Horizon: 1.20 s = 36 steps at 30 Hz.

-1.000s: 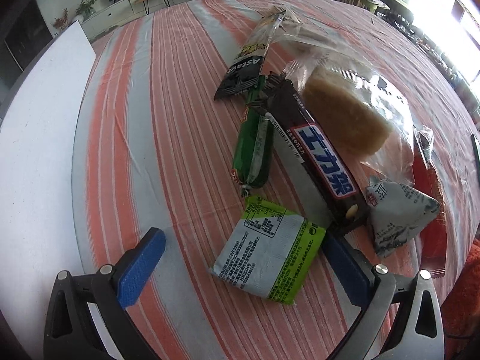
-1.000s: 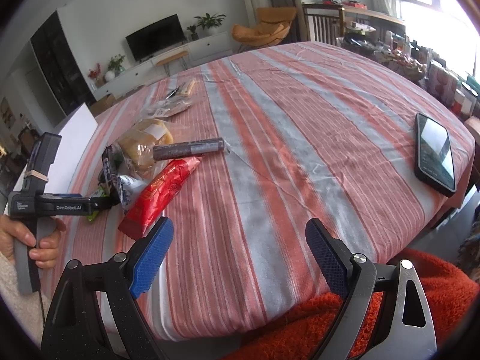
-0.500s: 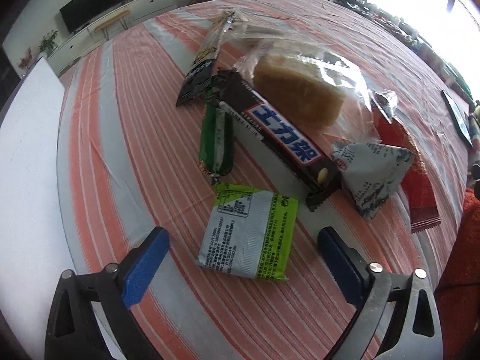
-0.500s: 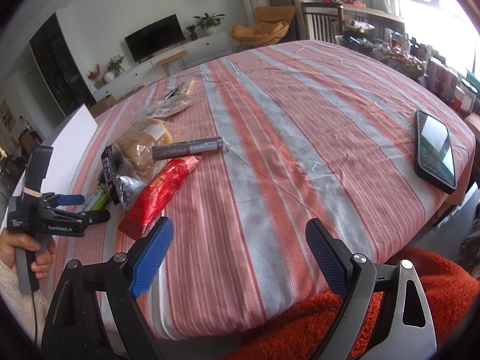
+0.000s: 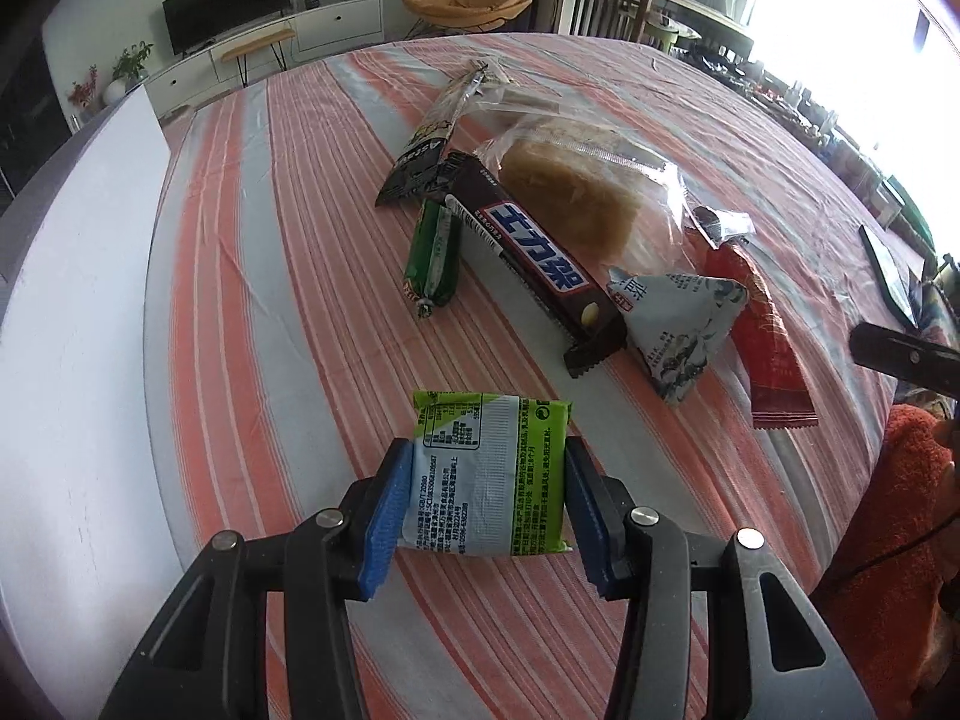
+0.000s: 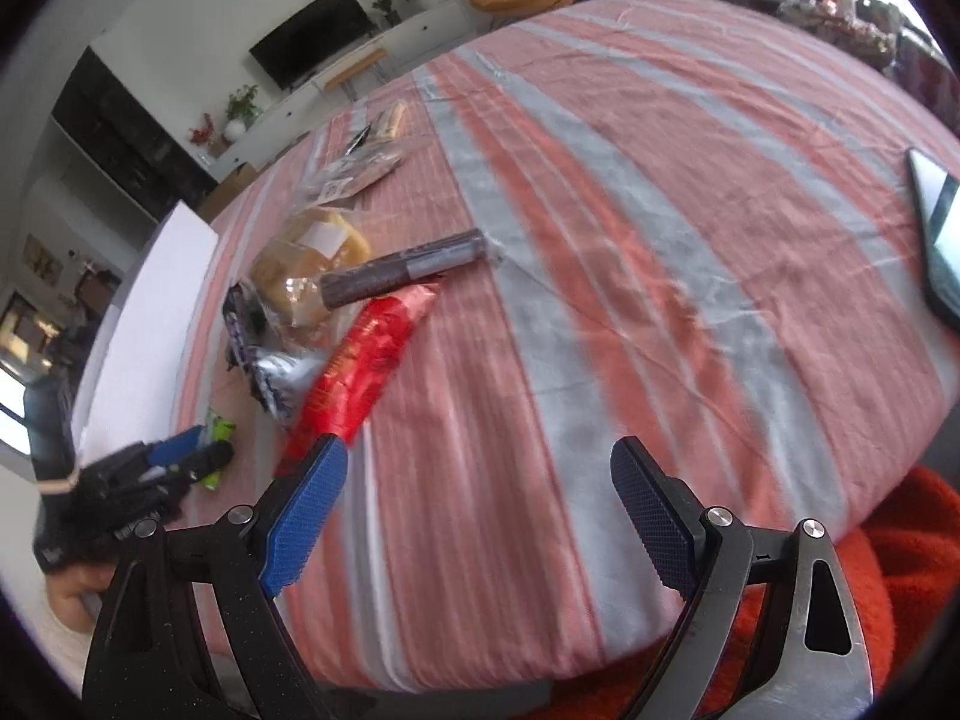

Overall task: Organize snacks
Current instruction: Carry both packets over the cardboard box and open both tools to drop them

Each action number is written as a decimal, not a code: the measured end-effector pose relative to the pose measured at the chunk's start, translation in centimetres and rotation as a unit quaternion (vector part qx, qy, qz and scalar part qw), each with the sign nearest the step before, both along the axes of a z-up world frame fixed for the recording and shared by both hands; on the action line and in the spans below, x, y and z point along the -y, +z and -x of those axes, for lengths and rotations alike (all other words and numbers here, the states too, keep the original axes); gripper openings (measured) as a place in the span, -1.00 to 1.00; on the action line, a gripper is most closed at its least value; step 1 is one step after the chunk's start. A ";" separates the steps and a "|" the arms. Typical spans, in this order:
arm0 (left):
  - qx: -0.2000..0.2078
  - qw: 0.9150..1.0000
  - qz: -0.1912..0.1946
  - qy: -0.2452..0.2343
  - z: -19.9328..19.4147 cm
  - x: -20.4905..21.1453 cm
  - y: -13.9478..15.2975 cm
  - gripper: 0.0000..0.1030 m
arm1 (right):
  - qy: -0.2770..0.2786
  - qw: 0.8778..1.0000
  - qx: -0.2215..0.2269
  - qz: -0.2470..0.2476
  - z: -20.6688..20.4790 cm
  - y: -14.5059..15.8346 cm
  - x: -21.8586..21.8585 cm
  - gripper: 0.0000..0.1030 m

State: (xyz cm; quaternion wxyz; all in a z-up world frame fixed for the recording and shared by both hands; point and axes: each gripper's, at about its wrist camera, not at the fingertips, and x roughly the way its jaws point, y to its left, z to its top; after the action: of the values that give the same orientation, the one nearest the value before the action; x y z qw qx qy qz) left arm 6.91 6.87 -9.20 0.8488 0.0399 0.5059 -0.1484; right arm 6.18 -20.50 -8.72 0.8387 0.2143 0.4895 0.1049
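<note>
A green and white snack packet [image 5: 480,504] lies on the striped tablecloth [image 5: 252,276], between the blue pads of my left gripper [image 5: 487,447]. The jaws are closing and both pads touch the packet's sides. Beyond it lie a green sausage stick [image 5: 433,252], a dark chocolate bar [image 5: 540,258], bagged bread [image 5: 570,192], a grey triangular packet [image 5: 678,324] and a red packet [image 5: 768,354]. My right gripper [image 6: 480,450] stands open over the cloth near the table's front edge, holding nothing. The red packet [image 6: 366,360] lies just beyond its left fingertip. The left gripper [image 6: 180,456] shows blurred at the far left.
A white board [image 5: 72,330] lies along the table's left side. A phone [image 6: 936,240] rests near the right edge. A long dark packet [image 5: 432,138] and a brown stick [image 6: 402,270] lie with the snack pile. An orange-red fleece [image 6: 900,540] covers the near edge.
My left gripper has closed from wide open onto the green and white packet. My right gripper has swung left toward the snack pile, still open.
</note>
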 end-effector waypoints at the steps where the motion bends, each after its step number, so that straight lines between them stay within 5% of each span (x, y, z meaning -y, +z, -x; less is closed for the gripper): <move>1: 0.004 1.000 0.003 0.001 0.3 0.1 0.2 -0.05 | 0.007 1.000 -0.007 -0.002 -1.1 -0.2 -1.0 0.73; 6: 0.017 1.000 0.012 -0.002 1.4 0.3 1.3 -0.05 | 0.022 0.998 -0.018 0.056 -4.8 -0.8 -5.7 0.63; 10: 0.037 0.999 0.023 0.008 2.4 -0.6 2.8 -0.05 | 0.026 0.995 -0.040 0.087 -4.7 -1.1 -6.1 -0.71; 21: 0.066 0.991 0.117 0.010 5.0 -0.8 7.4 -0.05 | 0.003 0.988 -0.070 -0.136 1.1 0.8 -0.7 -0.75; 28: 0.093 0.986 0.139 0.008 6.2 -0.9 10.6 -0.05 | 0.020 0.988 -0.039 -0.147 1.0 3.5 -2.4 -0.75; 36: 0.149 0.971 0.179 0.060 8.3 -6.7 16.4 -0.05 | 0.085 0.980 -0.010 -0.180 0.1 8.4 -8.0 -0.75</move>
State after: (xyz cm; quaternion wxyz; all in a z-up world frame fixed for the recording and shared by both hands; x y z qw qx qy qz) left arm -1.42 13.56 7.16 0.9153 -0.1209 0.3407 -0.1778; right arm 6.07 -12.47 -0.33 0.7696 0.3202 0.4873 0.2603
